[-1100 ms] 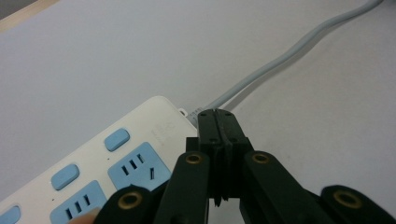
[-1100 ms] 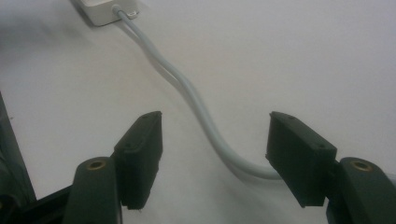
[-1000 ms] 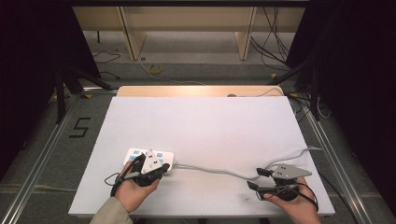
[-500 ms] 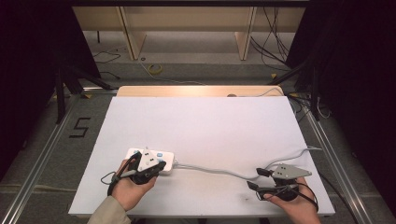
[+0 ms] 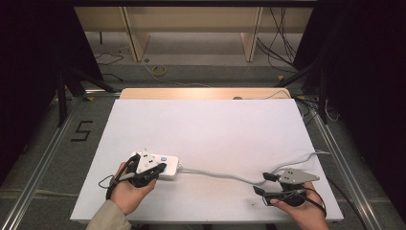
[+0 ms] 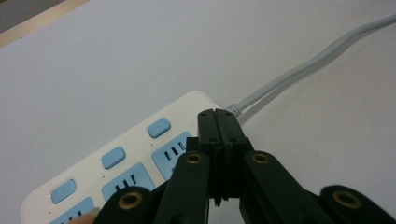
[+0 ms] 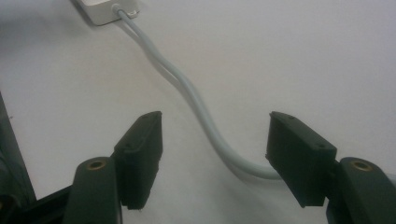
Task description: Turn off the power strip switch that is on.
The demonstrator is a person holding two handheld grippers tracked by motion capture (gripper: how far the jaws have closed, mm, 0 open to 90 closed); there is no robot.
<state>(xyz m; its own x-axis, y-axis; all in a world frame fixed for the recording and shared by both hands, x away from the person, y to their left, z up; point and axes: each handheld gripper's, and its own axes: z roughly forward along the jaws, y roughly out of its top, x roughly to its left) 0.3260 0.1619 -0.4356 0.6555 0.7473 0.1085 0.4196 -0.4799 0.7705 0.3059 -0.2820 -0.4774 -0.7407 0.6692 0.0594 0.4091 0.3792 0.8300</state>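
A white power strip [image 5: 170, 165] with blue switches and sockets lies at the near left of the white table [image 5: 206, 124]. Its grey cable [image 5: 220, 176] curves right across the table. My left gripper [image 5: 158, 168] is over the strip. In the left gripper view the power strip [image 6: 116, 163] sits under the left gripper [image 6: 218, 122], whose jaws are shut together with nothing between them, tips above the cable end. My right gripper [image 5: 263, 183] stands open at the near right. In the right gripper view the cable [image 7: 187, 91] runs between the wide-open jaws of the right gripper [image 7: 217, 123].
The table's front edge is just beneath both hands. A wooden strip [image 5: 201, 93] borders the far edge. Beyond it are floor, shelving legs and loose cables [image 5: 158, 71]. A floor mark "5" [image 5: 82, 130] lies left of the table.
My left hand and gripper have shifted slightly forward and right, farther over the power strip. The right gripper and the cable have stayed put.
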